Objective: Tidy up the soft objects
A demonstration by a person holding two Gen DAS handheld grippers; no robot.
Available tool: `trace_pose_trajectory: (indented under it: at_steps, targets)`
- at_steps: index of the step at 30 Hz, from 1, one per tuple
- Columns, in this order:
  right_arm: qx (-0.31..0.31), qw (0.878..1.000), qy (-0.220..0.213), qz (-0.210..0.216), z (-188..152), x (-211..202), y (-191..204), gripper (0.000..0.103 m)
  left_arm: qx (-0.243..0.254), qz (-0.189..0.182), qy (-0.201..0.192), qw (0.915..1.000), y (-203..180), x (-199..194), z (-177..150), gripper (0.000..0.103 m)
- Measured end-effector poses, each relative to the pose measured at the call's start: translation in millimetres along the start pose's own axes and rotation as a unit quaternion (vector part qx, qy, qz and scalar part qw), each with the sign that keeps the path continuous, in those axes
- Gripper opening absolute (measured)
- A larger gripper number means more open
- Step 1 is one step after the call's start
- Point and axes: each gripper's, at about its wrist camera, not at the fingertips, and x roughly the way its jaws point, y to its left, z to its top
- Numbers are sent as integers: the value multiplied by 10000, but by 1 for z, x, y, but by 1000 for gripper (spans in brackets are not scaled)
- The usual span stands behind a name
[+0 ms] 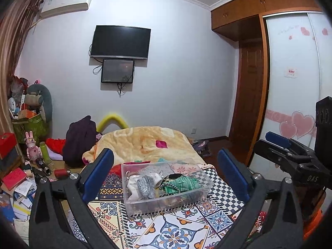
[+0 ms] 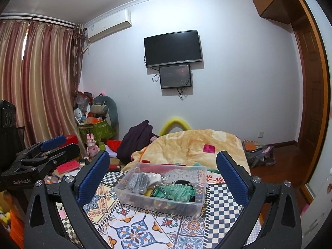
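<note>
Bedroom scene: patterned cloth bore a clear bin holding soft items. Left gripper and right gripper hovered spread, empty; descending squarely over one item seemed advisable.

A bedroom in a home. A bed with a yellow fleece blanket fills the middle, its near end covered by a patterned cloth. A TV hangs on the pale wall with a smaller screen just below it, and an air conditioner sits high near striped curtains. A wardrobe with pink heart decals and wooden upper cabinets stands beside a wooden door. Plush toys, a green bin, books and clothes clutter the floor in the corner.
</note>
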Motion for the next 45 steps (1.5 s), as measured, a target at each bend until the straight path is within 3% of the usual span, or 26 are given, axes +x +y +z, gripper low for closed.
trace_pose_trajectory:
  at_steps: [45]
  targets:
    - [-37, 9999, -56, -76, 7, -11, -1, 103, 24, -133, -4, 9999, -1, -10, 1, 103]
